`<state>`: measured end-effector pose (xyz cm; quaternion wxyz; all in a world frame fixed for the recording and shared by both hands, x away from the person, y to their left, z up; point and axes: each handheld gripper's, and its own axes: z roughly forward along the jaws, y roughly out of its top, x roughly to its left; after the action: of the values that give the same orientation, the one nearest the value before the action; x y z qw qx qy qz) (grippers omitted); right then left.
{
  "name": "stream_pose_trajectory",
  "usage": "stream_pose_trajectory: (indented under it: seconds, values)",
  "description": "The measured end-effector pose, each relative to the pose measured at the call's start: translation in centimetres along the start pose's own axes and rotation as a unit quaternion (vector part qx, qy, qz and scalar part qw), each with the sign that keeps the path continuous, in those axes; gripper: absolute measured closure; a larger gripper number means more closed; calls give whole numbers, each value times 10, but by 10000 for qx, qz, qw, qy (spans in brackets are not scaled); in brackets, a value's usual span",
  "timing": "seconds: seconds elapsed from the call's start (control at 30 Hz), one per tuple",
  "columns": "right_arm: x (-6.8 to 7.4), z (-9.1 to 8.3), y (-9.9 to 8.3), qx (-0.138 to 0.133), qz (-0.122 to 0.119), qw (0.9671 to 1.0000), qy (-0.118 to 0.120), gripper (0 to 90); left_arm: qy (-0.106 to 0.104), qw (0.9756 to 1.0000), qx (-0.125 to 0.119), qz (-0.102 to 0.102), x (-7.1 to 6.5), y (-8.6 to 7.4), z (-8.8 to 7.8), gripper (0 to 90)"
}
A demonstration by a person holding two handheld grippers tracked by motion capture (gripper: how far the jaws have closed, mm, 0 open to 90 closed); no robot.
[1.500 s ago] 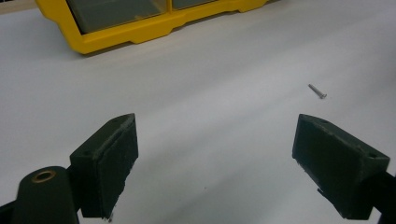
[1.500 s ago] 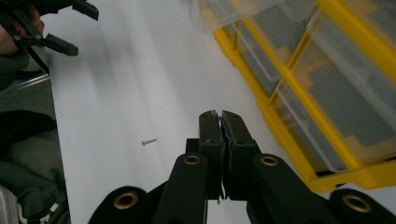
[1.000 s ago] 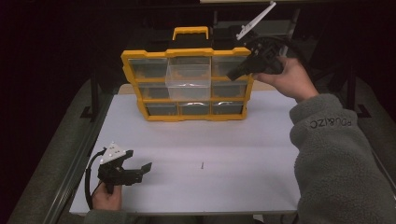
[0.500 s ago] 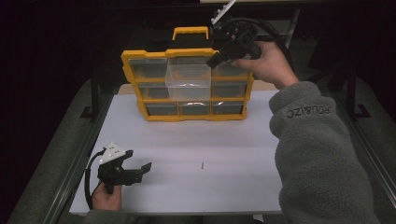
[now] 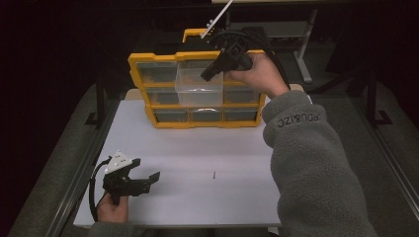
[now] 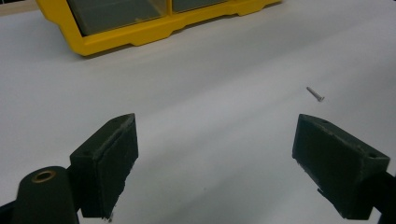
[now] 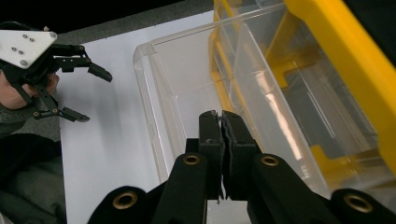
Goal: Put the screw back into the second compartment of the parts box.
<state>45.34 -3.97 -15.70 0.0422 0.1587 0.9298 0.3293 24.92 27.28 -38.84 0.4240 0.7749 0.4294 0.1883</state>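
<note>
The organizer case point(image 5: 148, 61) is glossy yellow moulded plastic. Its pulled-out drawer point(image 5: 197, 84) is clear, smooth plastic with bright reflections along its walls. The table top point(image 5: 207, 148) is white, matt and smooth. The screw point(image 6: 315, 94) near its middle is bare grey metal. The left gripper point(image 5: 143, 183) and right gripper point(image 5: 206, 75) are matt black, with rough-edged pads point(image 6: 112, 163) and brass-coloured rivets. The sleeve point(image 5: 316, 173) is grey fleece cloth.

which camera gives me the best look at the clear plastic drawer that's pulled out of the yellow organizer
The right gripper view: the clear plastic drawer spans it close up, rim and walls plain, nothing visible inside. The high view shows the drawer small, jutting from the yellow organizer's middle column. The left gripper view catches just the organizer's lower edge.
</note>
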Motion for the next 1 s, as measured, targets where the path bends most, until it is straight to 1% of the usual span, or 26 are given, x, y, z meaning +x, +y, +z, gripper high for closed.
stream_pose_trajectory:
  seconds: [0.07,0.17,0.3,0.37,0.4,0.5,0.53,0.6,0.63,0.67,0.7,0.8,0.87,0.9,1.0]
  values:
    - [0,5,1,53,6,10000,9,863,22,10000,0,64,1,0,0,139]
    - [1,9,1,65,17,10000,24,863,25,10000,-37,51,1,0,-1,139]
    - [1,13,1,100,20,9999,51,860,28,10000,-24,59,1,0,0,139]
    - [0,14,0,80,39,10000,20,810,26,10000,-26,55,0,0,0,139]
    - [0,15,0,54,61,10000,40,802,30,10000,-28,57,0,0,0,139]
    - [0,14,-3,21,32,10000,-9,792,34,10000,-17,47,1,0,-1,139]
    - [0,12,-3,-3,61,10000,-23,790,40,10000,-4,50,1,0,-1,139]
    - [0,7,-4,-81,67,9999,-33,788,20,10000,-68,10,0,0,0,139]
    - [1,4,-4,-121,29,9999,-50,783,29,10000,-23,64,1,0,-1,139]
    - [2,0,-5,-167,22,9998,-68,783,23,10000,-39,20,0,0,0,138]
    - [3,-4,-5,-183,24,9998,-85,783,24,10000,-28,-5,-1,0,0,139]
    - [6,-17,-10,-280,33,9995,-152,774,24,10000,-23,7,-1,0,0,139]
    - [8,-26,-14,-285,54,9994,-186,763,16,10000,-67,-35,-2,0,0,139]
    - [9,-31,-16,-287,30,9994,-212,759,20,10000,-30,37,-1,1,0,139]
    - [12,-44,-26,-370,41,9990,-258,753,24,10000,-5,59,-1,1,0,139]
